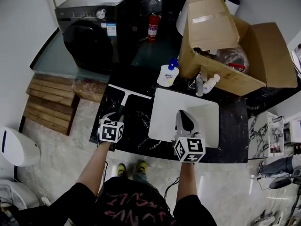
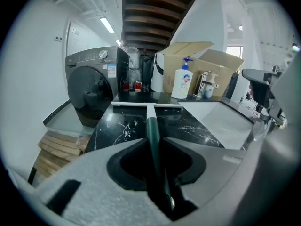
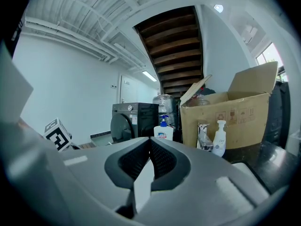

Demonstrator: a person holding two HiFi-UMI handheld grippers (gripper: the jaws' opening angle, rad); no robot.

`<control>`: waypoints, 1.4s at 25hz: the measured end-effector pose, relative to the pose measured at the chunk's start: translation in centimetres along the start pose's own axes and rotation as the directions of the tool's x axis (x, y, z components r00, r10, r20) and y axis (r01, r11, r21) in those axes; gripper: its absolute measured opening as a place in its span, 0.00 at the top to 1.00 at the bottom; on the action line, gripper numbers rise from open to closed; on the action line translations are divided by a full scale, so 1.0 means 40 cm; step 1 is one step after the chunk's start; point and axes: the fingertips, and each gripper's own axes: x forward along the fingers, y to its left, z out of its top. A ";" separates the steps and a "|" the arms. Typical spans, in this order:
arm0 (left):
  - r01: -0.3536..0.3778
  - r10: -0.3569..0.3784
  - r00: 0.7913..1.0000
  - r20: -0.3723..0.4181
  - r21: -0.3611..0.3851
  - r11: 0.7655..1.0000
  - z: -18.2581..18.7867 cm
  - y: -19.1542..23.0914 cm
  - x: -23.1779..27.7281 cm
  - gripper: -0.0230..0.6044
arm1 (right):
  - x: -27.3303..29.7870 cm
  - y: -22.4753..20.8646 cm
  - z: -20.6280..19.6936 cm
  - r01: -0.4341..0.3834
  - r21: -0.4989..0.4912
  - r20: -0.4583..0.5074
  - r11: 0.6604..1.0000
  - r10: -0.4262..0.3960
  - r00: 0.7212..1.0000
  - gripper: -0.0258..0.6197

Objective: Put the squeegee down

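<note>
While the left hand-held gripper (image 1: 115,118) clamps the dark green handle of the squeegee (image 1: 126,97), the white blade sits low over the black worktop (image 1: 138,124) beside the sink (image 1: 162,126); contact is unclear. It looks light and stiff, best held mid-handle. The right hand-held gripper (image 1: 184,117) is closed, empty.

We see a black marble counter (image 1: 136,121) with white veins, and a white sink (image 1: 207,119) set into its right half. On the left part the squeegee (image 1: 128,93) rests with its white blade on the marble. At the far side stand a soap bottle (image 1: 168,74) with blue pump, a tap (image 1: 200,85), a small white bottle (image 1: 211,83) and, behind them, an open cardboard box (image 1: 221,74).
</note>
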 end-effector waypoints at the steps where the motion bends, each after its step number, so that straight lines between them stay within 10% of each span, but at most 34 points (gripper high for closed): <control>1: 0.000 0.000 1.000 -0.004 0.004 1.000 0.000 -0.001 0.000 0.79 | 0.000 0.001 0.002 0.000 -0.001 0.000 1.000 0.000 1.000 0.94; 19: 0.026 -0.030 0.993 0.110 0.038 0.999 0.039 0.004 -0.076 0.69 | -0.019 0.012 0.025 0.014 0.002 0.020 1.000 -0.014 1.000 0.94; 35: 0.027 -0.034 0.960 0.276 0.027 0.999 0.134 0.033 -0.223 0.96 | -0.043 0.073 0.044 0.003 -0.012 0.033 1.000 -0.003 0.999 0.94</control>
